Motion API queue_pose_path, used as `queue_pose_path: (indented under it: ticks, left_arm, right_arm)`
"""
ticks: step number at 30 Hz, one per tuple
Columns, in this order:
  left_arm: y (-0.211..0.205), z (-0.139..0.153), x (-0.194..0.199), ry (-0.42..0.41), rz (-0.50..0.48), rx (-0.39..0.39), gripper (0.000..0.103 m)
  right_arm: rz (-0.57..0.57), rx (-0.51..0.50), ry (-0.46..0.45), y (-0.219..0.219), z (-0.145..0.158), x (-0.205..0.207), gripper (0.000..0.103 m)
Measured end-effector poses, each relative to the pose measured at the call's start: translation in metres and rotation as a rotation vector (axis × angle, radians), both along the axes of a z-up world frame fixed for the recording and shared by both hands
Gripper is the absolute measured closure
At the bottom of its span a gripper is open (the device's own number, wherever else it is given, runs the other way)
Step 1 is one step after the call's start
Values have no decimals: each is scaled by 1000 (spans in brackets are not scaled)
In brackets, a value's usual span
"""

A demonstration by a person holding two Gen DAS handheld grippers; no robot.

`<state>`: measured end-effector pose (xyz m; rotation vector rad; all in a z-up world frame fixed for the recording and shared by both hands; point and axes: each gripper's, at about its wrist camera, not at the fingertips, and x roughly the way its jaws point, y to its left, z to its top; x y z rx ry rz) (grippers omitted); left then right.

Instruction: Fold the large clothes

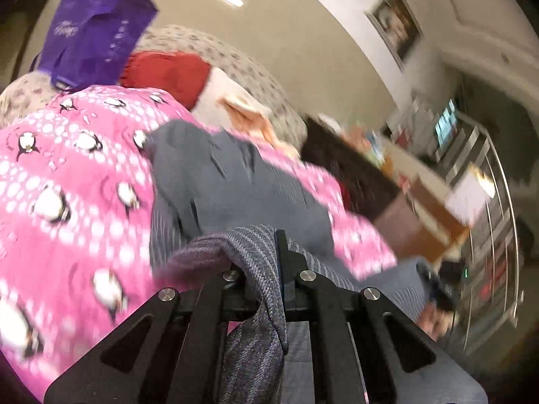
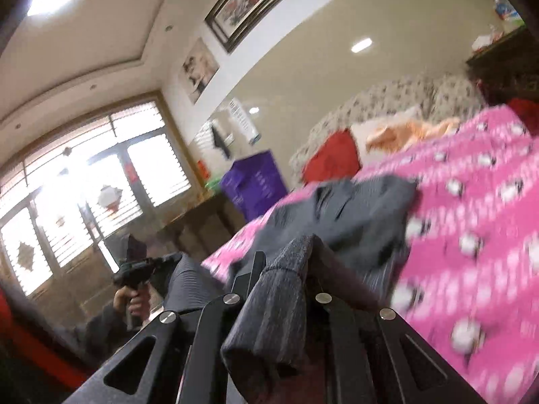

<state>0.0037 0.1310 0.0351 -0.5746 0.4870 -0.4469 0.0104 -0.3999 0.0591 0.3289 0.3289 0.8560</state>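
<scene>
A large grey striped garment (image 1: 235, 181) lies spread on a pink penguin-print blanket (image 1: 67, 202); it also shows in the right wrist view (image 2: 353, 212). My left gripper (image 1: 266, 252) is shut on a bunched edge of the garment, which drapes over and between its fingers. My right gripper (image 2: 286, 256) is shut on another edge of the same garment (image 2: 276, 303), held up off the blanket (image 2: 471, 235). The left gripper also shows in the right wrist view (image 2: 134, 269), held in a hand at lower left. Both views are blurred.
A purple bag (image 1: 94, 33), a red cushion (image 1: 168, 74) and a floral sofa back (image 1: 242, 64) lie beyond the blanket. Orange cloth (image 2: 404, 134) lies by the cushion (image 2: 333, 161). Windows (image 2: 84, 195) and a low dark table (image 2: 202, 222) stand at left.
</scene>
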Motion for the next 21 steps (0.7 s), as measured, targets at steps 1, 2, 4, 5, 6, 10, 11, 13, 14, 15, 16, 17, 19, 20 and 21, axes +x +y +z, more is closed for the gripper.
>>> queue_pose_path:
  ticks: [1, 2, 4, 5, 6, 10, 11, 13, 14, 15, 16, 17, 19, 20, 21]
  left_arm:
    - [0, 2, 16, 7, 15, -20, 99]
    - [-3, 6, 35, 19, 31, -29, 99]
    - [-7, 15, 67, 34, 48, -30, 99]
    - [-7, 22, 82, 37, 66, -22, 99]
    - [-9, 28, 96, 39, 83, -9, 99]
    - [-7, 42, 152, 51, 167, 69, 99]
    - [-4, 42, 172, 68, 203, 105, 98]
    - [3, 32, 203, 130, 224, 154, 99]
    - [6, 24, 218, 159, 239, 176, 99]
    - [7, 19, 229, 180, 243, 190, 99]
    - [8, 13, 240, 196, 245, 215, 98]
    - [8, 6, 256, 204, 244, 253, 98]
    - [3, -7, 270, 218, 232, 306, 98]
    - [0, -17, 282, 233, 230, 351, 97]
    - [-3, -26, 289, 249, 225, 386, 96]
  right_arm:
    - [-17, 24, 4, 3, 6, 13, 92]
    - [-34, 47, 9, 6, 11, 27, 92]
    - [-69, 66, 19, 17, 22, 57, 92]
    - [-77, 68, 19, 22, 29, 70, 92]
    - [-101, 64, 24, 28, 36, 87, 92]
    - [-204, 68, 82, 33, 50, 152, 91]
    - [-239, 75, 116, 32, 50, 176, 91]
    - [-292, 67, 149, 29, 48, 206, 91]
    - [-314, 51, 176, 29, 44, 227, 91]
    - [-325, 40, 192, 30, 40, 239, 91]
    - [-334, 24, 216, 32, 33, 254, 91]
    - [-341, -4, 239, 36, 25, 272, 91]
    - [-373, -51, 253, 42, 12, 291, 91]
    - [-387, -67, 275, 45, 2, 304, 91]
    - [-400, -77, 297, 44, -7, 313, 91]
